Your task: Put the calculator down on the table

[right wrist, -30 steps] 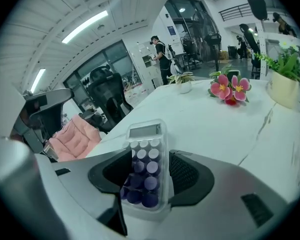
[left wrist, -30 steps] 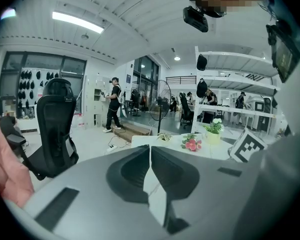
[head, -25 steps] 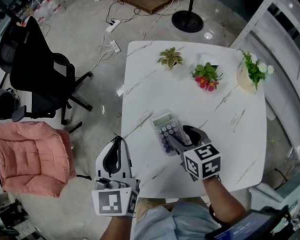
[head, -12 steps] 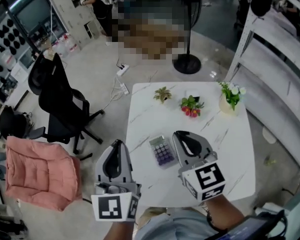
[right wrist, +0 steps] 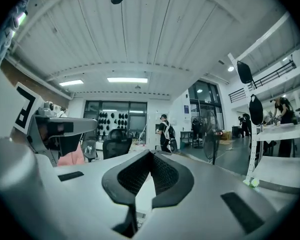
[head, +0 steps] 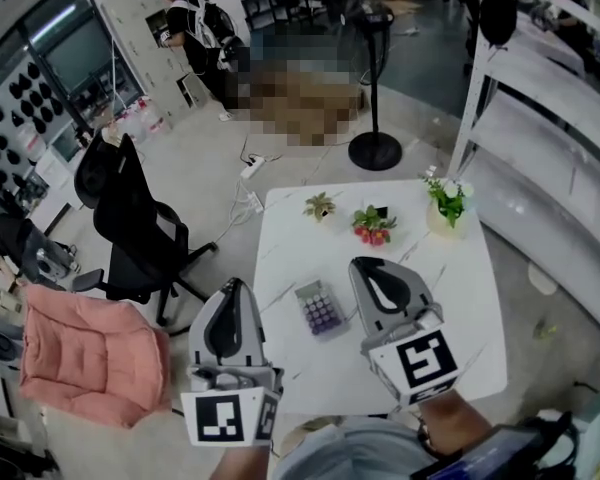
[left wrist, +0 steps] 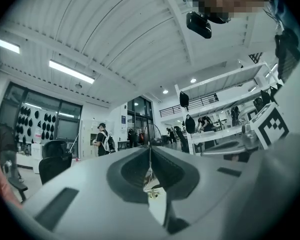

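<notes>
The grey calculator (head: pixel 318 308) with purple keys lies flat on the white marble table (head: pixel 460 298), left of the middle, and nothing touches it. My right gripper (head: pixel 364 265) hovers high above the table just to its right. Its jaws have just been closing with nothing between them and now meet, shut and empty (right wrist: pixel 150 154). My left gripper (head: pixel 236 285) hangs over the table's left edge, also shut and empty (left wrist: pixel 150 150). Both grippers point about level across the room, so their own views show ceiling and hall, not the calculator.
Along the table's far edge stand a small green plant (head: pixel 320 206), a red flower pot (head: pixel 374 224) and a vase of greenery (head: pixel 445 204). A black office chair (head: pixel 140 238) and a pink cushion (head: pixel 90 353) are to the left, a fan stand (head: pixel 375 150) beyond, and white shelving (head: pixel 540 118) to the right.
Both grippers have risen well clear of the table. The right gripper's jaws, open beside the calculator before, have come together. The calculator has stayed lying on the table.
</notes>
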The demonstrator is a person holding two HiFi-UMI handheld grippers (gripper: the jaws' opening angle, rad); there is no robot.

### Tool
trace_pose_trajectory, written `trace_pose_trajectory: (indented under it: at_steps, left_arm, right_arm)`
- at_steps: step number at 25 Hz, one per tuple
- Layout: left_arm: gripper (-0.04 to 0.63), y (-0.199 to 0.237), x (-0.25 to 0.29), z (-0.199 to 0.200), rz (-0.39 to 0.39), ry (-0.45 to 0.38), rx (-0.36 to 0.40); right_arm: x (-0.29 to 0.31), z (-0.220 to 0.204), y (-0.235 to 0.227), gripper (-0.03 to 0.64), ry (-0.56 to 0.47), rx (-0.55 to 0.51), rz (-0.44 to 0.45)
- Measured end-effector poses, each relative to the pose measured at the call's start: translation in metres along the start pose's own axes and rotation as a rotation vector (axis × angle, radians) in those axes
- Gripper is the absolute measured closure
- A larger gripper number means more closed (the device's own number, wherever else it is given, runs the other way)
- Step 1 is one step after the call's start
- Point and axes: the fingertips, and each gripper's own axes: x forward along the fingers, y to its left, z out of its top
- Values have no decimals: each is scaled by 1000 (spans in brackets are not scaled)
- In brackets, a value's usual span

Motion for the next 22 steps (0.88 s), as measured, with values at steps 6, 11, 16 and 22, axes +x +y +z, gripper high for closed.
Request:
trace_pose_trajectory:
  at_steps: [6,11,16,22]
  left_arm:
    - [581,-8,-4,5,5,-5,8]
    - [580,-9,-8,3,17,2,10]
    - [580,-9,-9,0,19,8,10]
    - [581,-9,-8,-1,18,4,9]
  right_arm:
    - [-6,7,-2,600,-23,11,14]
    - [-8,5,1,600,-21,18,29]
    - [-6,3,3,600,-20,21,38]
    - [-2,-1,4,600,-14,24,46]
